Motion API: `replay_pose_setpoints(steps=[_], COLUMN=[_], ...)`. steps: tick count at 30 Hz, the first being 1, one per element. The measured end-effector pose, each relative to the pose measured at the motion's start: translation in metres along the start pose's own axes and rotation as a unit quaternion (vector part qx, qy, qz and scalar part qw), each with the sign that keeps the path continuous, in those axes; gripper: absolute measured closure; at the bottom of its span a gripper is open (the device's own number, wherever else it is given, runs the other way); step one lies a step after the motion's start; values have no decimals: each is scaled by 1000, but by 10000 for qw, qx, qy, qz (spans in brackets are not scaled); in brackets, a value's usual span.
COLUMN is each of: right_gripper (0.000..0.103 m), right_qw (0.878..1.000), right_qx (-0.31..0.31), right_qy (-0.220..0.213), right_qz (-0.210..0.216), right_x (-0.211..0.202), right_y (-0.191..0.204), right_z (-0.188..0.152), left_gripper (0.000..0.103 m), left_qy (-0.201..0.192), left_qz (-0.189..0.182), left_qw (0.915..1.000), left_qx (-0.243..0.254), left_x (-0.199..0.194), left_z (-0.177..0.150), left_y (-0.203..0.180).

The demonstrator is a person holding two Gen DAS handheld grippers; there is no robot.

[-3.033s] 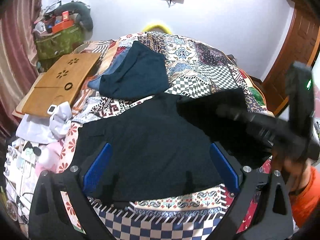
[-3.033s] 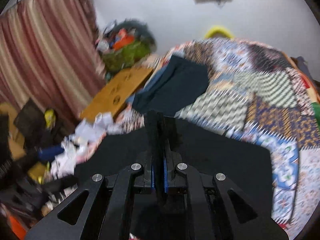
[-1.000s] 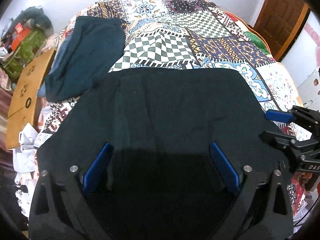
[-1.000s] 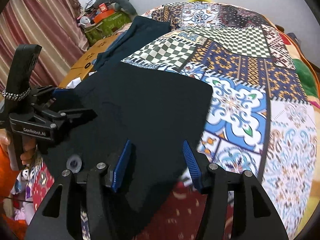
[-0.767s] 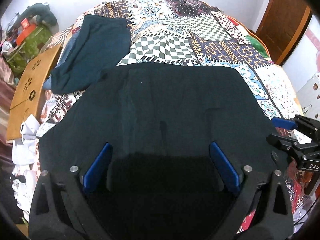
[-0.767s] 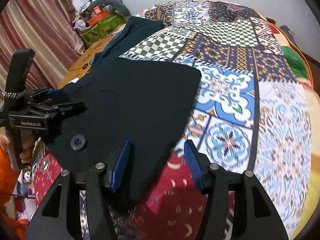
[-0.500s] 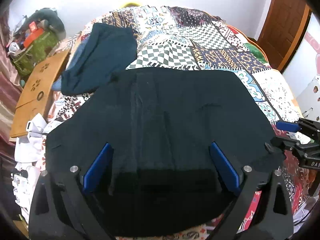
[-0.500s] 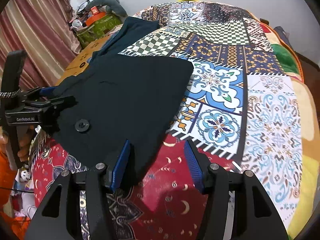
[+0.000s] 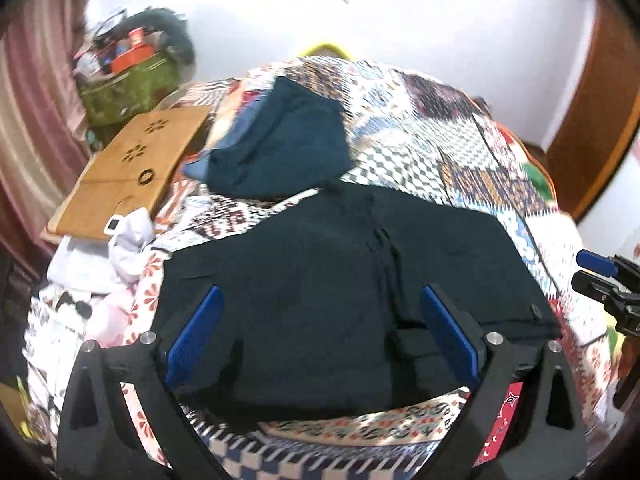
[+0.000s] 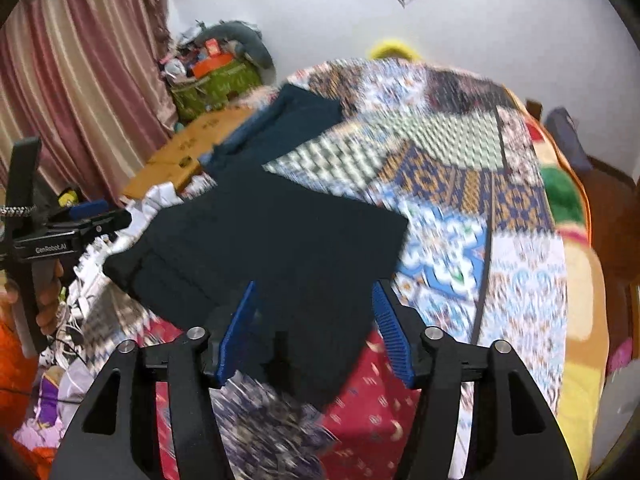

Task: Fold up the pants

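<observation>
The dark pants (image 9: 340, 288) lie folded flat on the patchwork bedspread (image 9: 460, 148); they also show in the right wrist view (image 10: 272, 248). My left gripper (image 9: 320, 344) is open and empty, above the pants' near edge. My right gripper (image 10: 316, 332) is open and empty, above the pants' near right corner. The right gripper shows at the right edge of the left wrist view (image 9: 604, 280), and the left gripper at the left edge of the right wrist view (image 10: 72, 224).
A folded teal garment (image 9: 288, 144) lies beyond the pants. A wooden lap tray (image 9: 128, 168), white cloths (image 9: 120, 240) and a green bag (image 9: 124, 88) sit to the left. A wooden door (image 9: 596, 120) stands at the right.
Both grippers have drawn back and lifted away from the pants, so more of the room shows. The right gripper, shut three seconds ago, is open. The pants lie still.
</observation>
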State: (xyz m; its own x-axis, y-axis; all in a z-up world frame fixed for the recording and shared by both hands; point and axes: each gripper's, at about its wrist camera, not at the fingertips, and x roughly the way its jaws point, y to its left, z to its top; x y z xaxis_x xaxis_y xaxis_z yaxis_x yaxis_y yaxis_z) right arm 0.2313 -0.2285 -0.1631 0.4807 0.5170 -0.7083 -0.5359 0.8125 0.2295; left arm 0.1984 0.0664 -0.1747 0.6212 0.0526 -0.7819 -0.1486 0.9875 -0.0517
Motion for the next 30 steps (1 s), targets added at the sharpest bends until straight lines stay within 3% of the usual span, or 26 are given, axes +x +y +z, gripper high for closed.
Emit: replay_pose_setpoints(steps=[7, 11, 14, 19, 24, 30], right_gripper=[42, 41, 41, 41, 38, 38], right_qw=[9992, 9984, 9976, 9951, 9944, 9943], right_qx=[-297, -380, -390, -482, -582, -557], right_qy=[-77, 167, 386, 768, 794, 811], right_qz=[275, 387, 424, 392, 387, 407], right_x=[28, 55, 74, 97, 96, 97], right_y=[34, 51, 61, 69, 72, 72], right_z=[21, 21, 18, 5, 3, 3], left_gripper=[2, 2, 2, 2, 2, 1], left_qy=[58, 448, 768, 1174, 1482, 1475], left_qz=[194, 270, 132, -281, -1158, -1728], left_qw=[9960, 9890, 9817, 9646, 9382, 9246], left_qx=[-865, -1385, -1735, -2345, -2905, -3057], left_x=[-10, 2, 15, 34, 53, 75], left_z=[-12, -32, -49, -77, -96, -94], left_y=[68, 110, 133, 156, 166, 168])
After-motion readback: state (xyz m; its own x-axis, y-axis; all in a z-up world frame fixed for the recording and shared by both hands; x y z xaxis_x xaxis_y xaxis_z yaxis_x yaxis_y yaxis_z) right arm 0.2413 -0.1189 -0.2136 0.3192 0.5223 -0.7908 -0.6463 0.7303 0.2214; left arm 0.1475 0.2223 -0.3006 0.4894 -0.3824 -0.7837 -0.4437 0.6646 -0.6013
